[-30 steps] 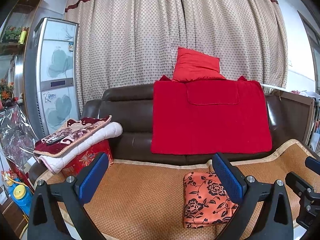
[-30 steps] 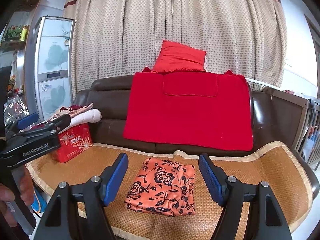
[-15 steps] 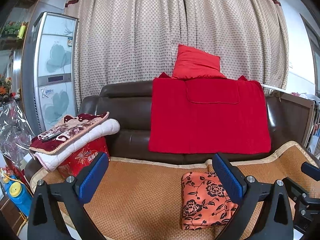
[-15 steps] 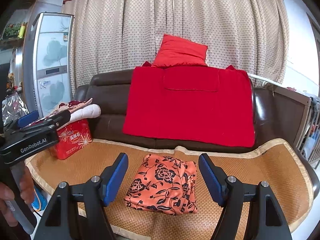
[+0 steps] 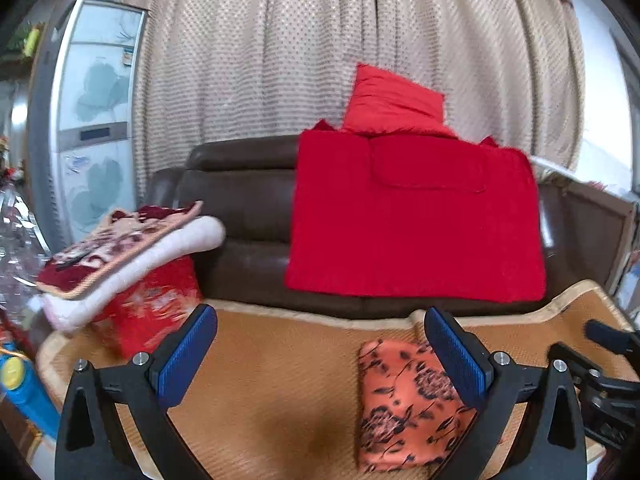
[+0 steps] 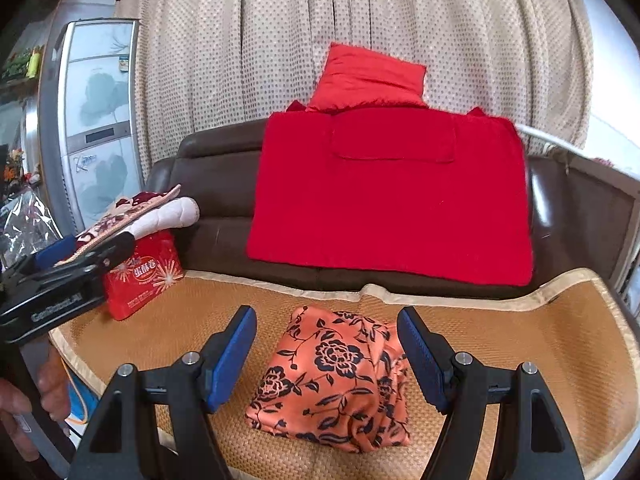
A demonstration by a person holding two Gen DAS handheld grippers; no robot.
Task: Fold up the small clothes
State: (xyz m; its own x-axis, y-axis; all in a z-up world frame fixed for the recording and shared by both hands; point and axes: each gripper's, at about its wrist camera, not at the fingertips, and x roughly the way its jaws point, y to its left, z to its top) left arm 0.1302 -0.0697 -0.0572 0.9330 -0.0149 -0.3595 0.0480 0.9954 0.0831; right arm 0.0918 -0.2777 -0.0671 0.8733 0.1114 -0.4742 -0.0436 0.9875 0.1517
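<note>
While you hold both tongs above the woven mat [image 6: 520, 344] on the sofa seat, note that the orange floral garment [image 6: 336, 376] lies on the mat as a compact, layered bundle, with uneven edges on its right side. In the right wrist view it sits directly ahead of the right tongs [image 6: 326, 356], framed between the two blue pads and beyond their tips. In the left wrist view the same garment [image 5: 404, 408] lies to the right of centre, partly hidden behind the right-hand finger of the left tongs [image 5: 320, 356]. The right tongs are therefore the nearer and better aligned of the two. The garment's long axis runs roughly front to back, away from you, tilted slightly.

Both tongs are spread wide. Neither holds or touches anything; the pads hang clear of the cloth and the mat.

A bundle of this shape fits either a garment gathered and waiting to be laid flat, or one that has been folded and set down. The pictures do not settle which, so judge the layers before committing either tongs to the cloth.
</note>
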